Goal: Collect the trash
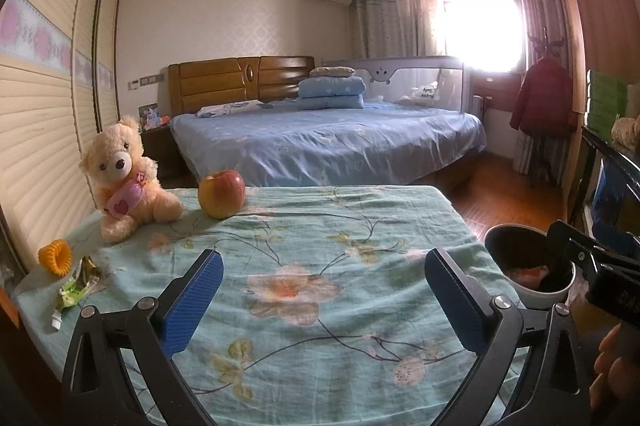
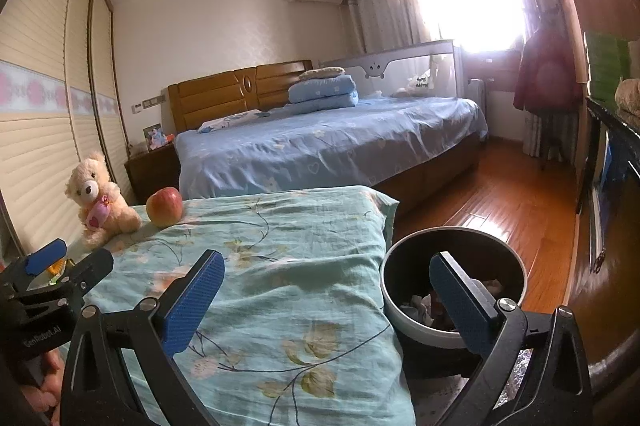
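The left gripper (image 1: 324,290) is hovering over the floral teal cloth (image 1: 320,246) with its jaws spread wide and nothing between them. The right gripper (image 2: 326,296) is hanging at the cloth's right edge, jaws likewise spread and empty, its right finger showing in front of the trash bin (image 2: 452,254). The bin is standing on the floor just beside the covered surface, with crumpled scraps lying inside it.

At the cloth's left edge a green snack wrapper (image 1: 78,286) is lying flat, with a small white scrap (image 1: 56,320) just nearer and an orange coiled hair tie (image 1: 55,257) just beyond it. Farther back a cream teddy bear (image 1: 128,182) is sitting upright, and a red-yellow apple (image 1: 221,193) is resting near it to the right.

Beyond the cloth, a bed with blue sheets (image 1: 320,142) is filling the middle of the room, folded blue quilts (image 1: 331,92) sitting near its wooden headboard (image 1: 240,78). Bright light is coming through the curtained window (image 1: 480,22).
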A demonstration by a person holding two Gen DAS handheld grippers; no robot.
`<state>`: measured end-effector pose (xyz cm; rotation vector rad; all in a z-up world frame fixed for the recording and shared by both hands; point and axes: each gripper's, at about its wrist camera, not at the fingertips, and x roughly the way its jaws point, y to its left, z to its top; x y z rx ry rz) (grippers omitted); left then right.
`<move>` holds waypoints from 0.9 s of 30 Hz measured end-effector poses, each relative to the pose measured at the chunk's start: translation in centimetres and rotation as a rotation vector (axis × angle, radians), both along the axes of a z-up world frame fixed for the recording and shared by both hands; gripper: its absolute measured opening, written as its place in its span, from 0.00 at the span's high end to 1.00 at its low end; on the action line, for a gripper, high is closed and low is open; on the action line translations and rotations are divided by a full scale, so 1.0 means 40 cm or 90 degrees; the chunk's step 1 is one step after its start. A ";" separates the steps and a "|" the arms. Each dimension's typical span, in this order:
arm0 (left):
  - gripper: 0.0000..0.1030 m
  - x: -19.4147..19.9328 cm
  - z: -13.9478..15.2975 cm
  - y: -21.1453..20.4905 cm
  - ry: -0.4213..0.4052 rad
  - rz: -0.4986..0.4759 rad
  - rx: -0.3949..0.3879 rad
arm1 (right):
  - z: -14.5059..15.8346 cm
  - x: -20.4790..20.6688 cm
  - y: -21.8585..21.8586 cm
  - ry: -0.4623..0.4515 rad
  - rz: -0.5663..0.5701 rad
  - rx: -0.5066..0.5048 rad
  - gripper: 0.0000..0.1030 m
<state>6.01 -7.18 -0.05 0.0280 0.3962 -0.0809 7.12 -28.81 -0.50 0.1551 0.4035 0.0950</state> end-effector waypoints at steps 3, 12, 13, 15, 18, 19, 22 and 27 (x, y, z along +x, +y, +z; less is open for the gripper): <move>0.01 0.002 0.002 0.003 -0.001 0.002 0.000 | 0.000 0.001 0.001 0.002 0.000 -0.001 0.00; 0.01 0.001 0.008 0.014 -0.004 0.014 0.002 | 0.007 -0.002 0.016 0.002 -0.006 -0.019 0.00; 0.01 0.001 0.009 0.014 -0.004 0.015 0.003 | 0.009 -0.002 0.016 0.002 -0.006 -0.021 0.00; 0.01 0.001 0.008 0.013 -0.005 0.015 0.003 | 0.009 -0.002 0.018 0.003 -0.007 -0.024 0.00; 0.01 0.002 0.007 0.013 -0.005 0.016 0.004 | 0.011 -0.004 0.022 0.002 -0.007 -0.027 0.00; 0.01 0.002 0.007 0.013 -0.004 0.016 0.003 | 0.011 -0.004 0.023 0.002 -0.008 -0.028 0.00; 0.01 0.004 0.006 0.015 -0.004 0.016 0.002 | 0.012 -0.005 0.025 0.002 -0.009 -0.034 0.00; 0.01 0.004 0.005 0.017 -0.005 0.016 0.001 | 0.012 -0.004 0.027 0.003 -0.009 -0.038 0.00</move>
